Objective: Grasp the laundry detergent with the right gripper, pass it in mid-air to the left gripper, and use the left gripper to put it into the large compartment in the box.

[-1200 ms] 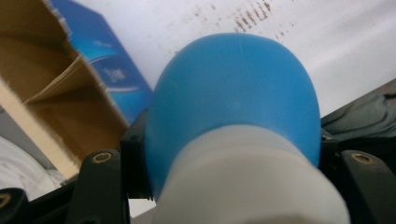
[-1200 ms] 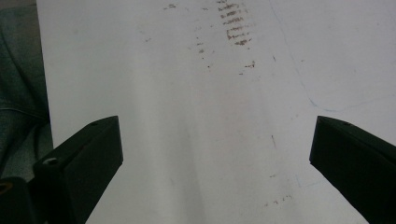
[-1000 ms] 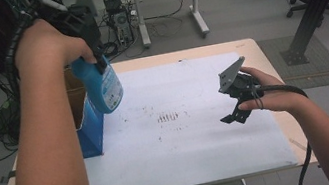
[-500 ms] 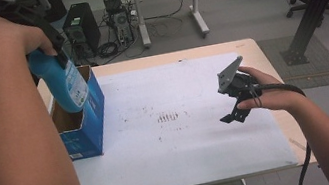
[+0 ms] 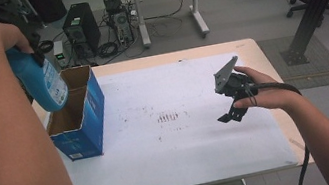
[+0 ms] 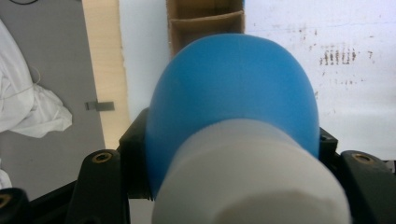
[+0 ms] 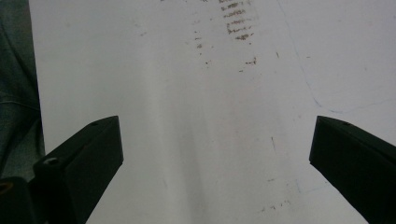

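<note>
Left gripper [image 6: 224,186] clamping blue plastic bottle with white cap [image 5: 41,82] above open blue cardboard box [image 5: 81,119] at table's left edge, right gripper [image 5: 230,112] jaws wide over white sheet [image 5: 186,144].

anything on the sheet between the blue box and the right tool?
Nothing solid. In the high view the white sheet between the blue box and the right tool carries just a patch of dark smudge marks.

On the surface [image 5: 258,56] lies a sheet [image 5: 185,139] covering most of it. An open box [image 5: 78,118] stands at the sheet's left edge. A bottle [image 5: 41,82], held in the left tool [image 5: 25,42], hangs over the box's far left corner. The right tool [image 5: 231,104] hovers over the sheet's right part, well apart from the box.
</note>
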The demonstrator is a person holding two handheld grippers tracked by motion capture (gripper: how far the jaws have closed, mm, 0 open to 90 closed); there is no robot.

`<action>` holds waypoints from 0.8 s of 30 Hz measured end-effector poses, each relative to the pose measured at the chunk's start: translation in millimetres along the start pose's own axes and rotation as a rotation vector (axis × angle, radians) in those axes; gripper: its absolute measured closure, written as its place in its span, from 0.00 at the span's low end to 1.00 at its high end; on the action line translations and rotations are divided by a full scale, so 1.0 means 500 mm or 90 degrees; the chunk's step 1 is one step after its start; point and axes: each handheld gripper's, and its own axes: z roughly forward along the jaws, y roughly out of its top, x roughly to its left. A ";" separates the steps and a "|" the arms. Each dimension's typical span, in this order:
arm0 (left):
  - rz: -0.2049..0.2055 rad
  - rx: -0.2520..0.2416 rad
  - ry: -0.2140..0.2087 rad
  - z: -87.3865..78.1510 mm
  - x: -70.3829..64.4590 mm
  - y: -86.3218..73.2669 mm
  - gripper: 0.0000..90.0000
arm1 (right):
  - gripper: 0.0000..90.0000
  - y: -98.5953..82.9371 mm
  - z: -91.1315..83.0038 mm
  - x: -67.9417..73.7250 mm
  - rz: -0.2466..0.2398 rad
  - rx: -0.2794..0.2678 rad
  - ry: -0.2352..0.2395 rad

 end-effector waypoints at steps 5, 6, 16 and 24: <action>-0.008 0.003 -0.002 0.018 0.011 0.004 0.43 | 0.03 0.002 0.002 -0.001 -0.001 0.001 0.001; -0.009 0.005 -0.002 0.024 0.013 0.005 0.43 | 0.03 0.003 0.004 -0.001 0.000 0.003 0.002; -0.015 0.013 -0.003 0.078 0.019 0.011 0.43 | 0.03 0.006 0.006 0.004 -0.004 0.002 0.001; -0.015 0.024 -0.004 0.123 0.023 0.015 0.43 | 0.03 0.005 0.011 0.008 -0.003 0.000 0.005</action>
